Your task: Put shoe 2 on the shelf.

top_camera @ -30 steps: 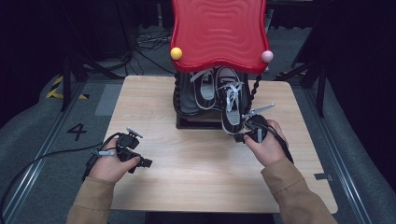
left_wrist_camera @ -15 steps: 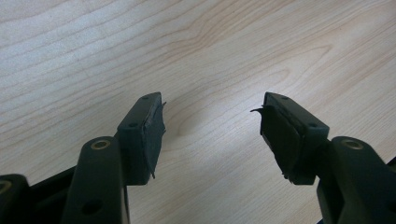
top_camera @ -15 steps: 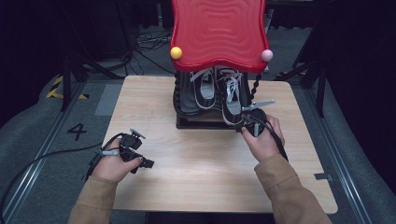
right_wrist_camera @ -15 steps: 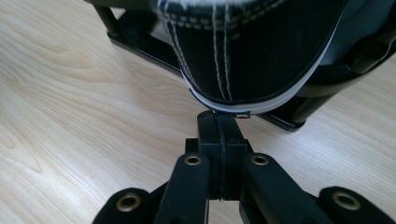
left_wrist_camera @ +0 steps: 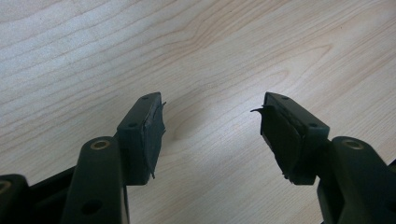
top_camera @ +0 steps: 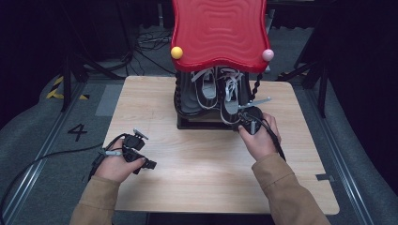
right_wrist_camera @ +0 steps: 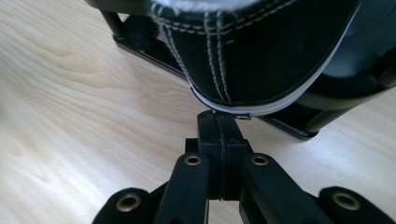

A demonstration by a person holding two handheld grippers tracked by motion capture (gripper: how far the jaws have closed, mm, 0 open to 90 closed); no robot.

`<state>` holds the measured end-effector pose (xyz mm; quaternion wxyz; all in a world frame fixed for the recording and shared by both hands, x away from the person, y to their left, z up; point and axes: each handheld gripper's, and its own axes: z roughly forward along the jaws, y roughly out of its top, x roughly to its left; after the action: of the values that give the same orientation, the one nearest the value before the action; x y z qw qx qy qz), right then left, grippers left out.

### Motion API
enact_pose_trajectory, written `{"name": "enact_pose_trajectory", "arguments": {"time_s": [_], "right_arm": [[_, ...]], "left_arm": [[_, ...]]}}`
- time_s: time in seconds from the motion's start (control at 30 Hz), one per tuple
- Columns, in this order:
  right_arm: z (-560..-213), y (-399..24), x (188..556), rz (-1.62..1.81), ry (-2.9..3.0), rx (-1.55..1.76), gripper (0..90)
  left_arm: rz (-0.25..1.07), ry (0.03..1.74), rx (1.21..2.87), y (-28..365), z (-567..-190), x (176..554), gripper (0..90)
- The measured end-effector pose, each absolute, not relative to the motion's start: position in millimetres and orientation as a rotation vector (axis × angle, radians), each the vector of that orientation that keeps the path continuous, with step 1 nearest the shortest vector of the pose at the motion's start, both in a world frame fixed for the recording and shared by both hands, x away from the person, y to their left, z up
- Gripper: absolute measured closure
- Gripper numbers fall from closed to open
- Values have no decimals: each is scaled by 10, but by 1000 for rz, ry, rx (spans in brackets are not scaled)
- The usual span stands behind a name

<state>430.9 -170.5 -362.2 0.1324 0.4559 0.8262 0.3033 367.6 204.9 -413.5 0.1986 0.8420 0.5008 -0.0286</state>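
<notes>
A pair of black sneakers with white laces stands in a black rack (top_camera: 202, 124) under a wavy red top (top_camera: 218, 33). The right sneaker (top_camera: 230, 98) has its heel at the rack's front edge. My right gripper (top_camera: 240, 123) is shut, and its closed tips (right_wrist_camera: 222, 122) press against the white sole rim at that sneaker's heel (right_wrist_camera: 261, 51). The left sneaker (top_camera: 206, 91) sits deeper inside. At the table's left front, my left gripper (top_camera: 149, 164) lies low, far from the rack. Its jaws stand open over bare wood (left_wrist_camera: 212, 126), with nothing between them.
The wooden table (top_camera: 197, 187) is edged by grey floor and rails. A yellow ball (top_camera: 176, 52) and a pink ball (top_camera: 267, 55) sit at the red top's front corners. Cables trail off the left side.
The right sneaker, which stuck out of the rack a second ago, has slid back in, with my right gripper following it toward the rack. The left gripper stayed put.
</notes>
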Motion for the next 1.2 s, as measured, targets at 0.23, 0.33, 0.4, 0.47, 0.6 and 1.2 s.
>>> {"name": "enact_pose_trajectory", "arguments": {"time_s": [0.23,0.33,0.4,0.47,0.6,1.2], "right_arm": [[-3620,-1676,4319,871,2348,1329,900],[-3618,-1673,4357,877,2322,1344,900],[-3614,-1674,4374,869,2307,1333,900],[-3598,-1680,4422,874,2312,1345,900],[-3560,-1668,4516,867,2304,1347,900],[-3548,-1510,4659,862,2291,1330,900]], "left_arm": [[-81,1397,2359,2058,-4129,3667,400],[-82,1400,2353,2064,-4131,3662,400],[-81,1400,2353,2066,-4131,3660,399],[-81,1405,2351,2072,-4131,3658,400],[-81,1409,2355,2083,-4141,3653,399],[-86,1416,2349,2119,-4152,3645,398]]}}
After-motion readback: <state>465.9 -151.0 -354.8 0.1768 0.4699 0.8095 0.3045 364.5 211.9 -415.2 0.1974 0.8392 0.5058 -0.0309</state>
